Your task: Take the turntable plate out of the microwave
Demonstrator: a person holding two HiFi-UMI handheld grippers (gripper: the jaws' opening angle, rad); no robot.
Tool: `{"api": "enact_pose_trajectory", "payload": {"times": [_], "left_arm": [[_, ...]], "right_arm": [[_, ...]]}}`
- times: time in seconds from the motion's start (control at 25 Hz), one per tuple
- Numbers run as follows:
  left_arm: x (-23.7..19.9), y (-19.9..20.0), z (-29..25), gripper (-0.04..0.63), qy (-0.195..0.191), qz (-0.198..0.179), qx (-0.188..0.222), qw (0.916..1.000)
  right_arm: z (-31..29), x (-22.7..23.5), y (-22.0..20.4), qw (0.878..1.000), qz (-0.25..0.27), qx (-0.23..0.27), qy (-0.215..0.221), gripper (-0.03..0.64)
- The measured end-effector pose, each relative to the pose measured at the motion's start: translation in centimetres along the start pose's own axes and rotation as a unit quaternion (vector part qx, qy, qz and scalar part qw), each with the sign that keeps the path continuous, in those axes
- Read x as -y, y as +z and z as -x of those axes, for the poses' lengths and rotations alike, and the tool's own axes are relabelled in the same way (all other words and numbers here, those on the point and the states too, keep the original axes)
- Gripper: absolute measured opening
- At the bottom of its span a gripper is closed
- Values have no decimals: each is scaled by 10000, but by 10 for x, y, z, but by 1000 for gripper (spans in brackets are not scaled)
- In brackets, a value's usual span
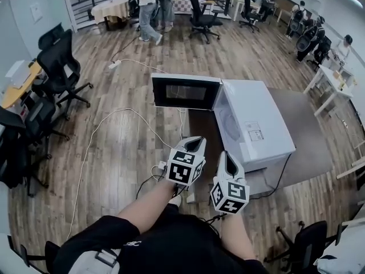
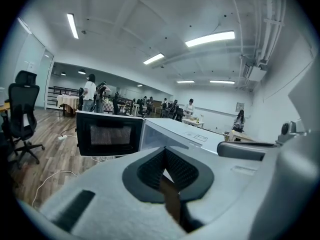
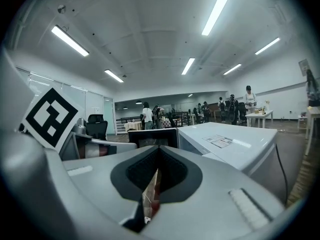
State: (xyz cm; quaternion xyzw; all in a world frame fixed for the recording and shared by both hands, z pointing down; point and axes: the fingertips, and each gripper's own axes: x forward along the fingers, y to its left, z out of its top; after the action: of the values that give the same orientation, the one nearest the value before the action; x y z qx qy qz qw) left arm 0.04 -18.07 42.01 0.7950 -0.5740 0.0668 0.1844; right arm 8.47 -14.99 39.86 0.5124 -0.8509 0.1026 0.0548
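Note:
A white microwave (image 1: 256, 124) stands on a dark table (image 1: 305, 138), its door (image 1: 185, 91) swung open to the left. A pale round shape, likely the turntable plate (image 1: 229, 122), shows faintly inside the open cavity. Both grippers are close to my body, short of the microwave's front. My left gripper (image 1: 195, 143) is shut and holds nothing; its own view (image 2: 165, 171) looks at the door (image 2: 107, 134). My right gripper (image 1: 226, 157) is shut and empty too. In the right gripper view (image 3: 157, 176) the microwave's top (image 3: 225, 141) lies ahead to the right.
White cables (image 1: 114, 119) trail over the wooden floor left of the table. Black office chairs (image 1: 60, 67) stand at the left, another chair (image 1: 308, 244) at the bottom right. People (image 1: 149, 7) stand far back, and white desks (image 1: 328, 79) line the right side.

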Motion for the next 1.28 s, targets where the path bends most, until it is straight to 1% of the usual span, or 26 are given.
{"api": "enact_pose_trajectory", "payload": {"times": [0.08,0.16,0.24,0.36,0.52,0.6,0.76,0.84,0.96,1.04,1.12,1.2,1.28], "left_arm": [[-8,-1,-13,9,-22,-36,-101,9999],[-16,-5,-27,9,-11,-163,-239,9996],[-24,-9,-41,9,-35,-200,-351,9992],[-38,-12,-62,9,-110,-125,-488,9987],[-53,-17,-95,8,-164,-188,-668,9975],[-55,-20,-114,9,-292,-194,-773,9964],[-50,-28,-154,12,-787,-217,-1055,9911],[-50,-31,-172,39,-1015,-250,-1135,9880],[-54,-34,-202,66,-1210,-307,-1135,9857],[-55,-38,-223,107,-1374,-309,-1140,9834],[-55,-44,-245,144,-1568,-233,-1138,9808],[-58,-52,-269,160,-1658,-165,-1184,9789],[-64,-61,-294,172,-1634,-197,-1284,9780]], "right_arm": [[-10,1,0,10000,-49,-42,7,6],[-17,0,0,9997,-225,-75,96,6],[-24,0,1,9992,-355,-89,138,6],[-36,3,1,9993,-334,-140,5,6],[-54,14,-4,9986,-427,-240,-197,6],[-60,22,-7,9978,-485,-291,-336,6],[-71,41,-14,9953,-460,-379,-766,6],[-75,45,-18,9935,-523,-433,-917,6],[-82,46,-25,9920,-525,-565,-999,6],[-85,47,-29,9910,-502,-677,-1042,6],[-88,48,-35,9896,-497,-787,-1096,6],[-92,50,-41,9882,-485,-887,-1153,6],[-96,53,-47,9867,-509,-973,-1195,6]]}}
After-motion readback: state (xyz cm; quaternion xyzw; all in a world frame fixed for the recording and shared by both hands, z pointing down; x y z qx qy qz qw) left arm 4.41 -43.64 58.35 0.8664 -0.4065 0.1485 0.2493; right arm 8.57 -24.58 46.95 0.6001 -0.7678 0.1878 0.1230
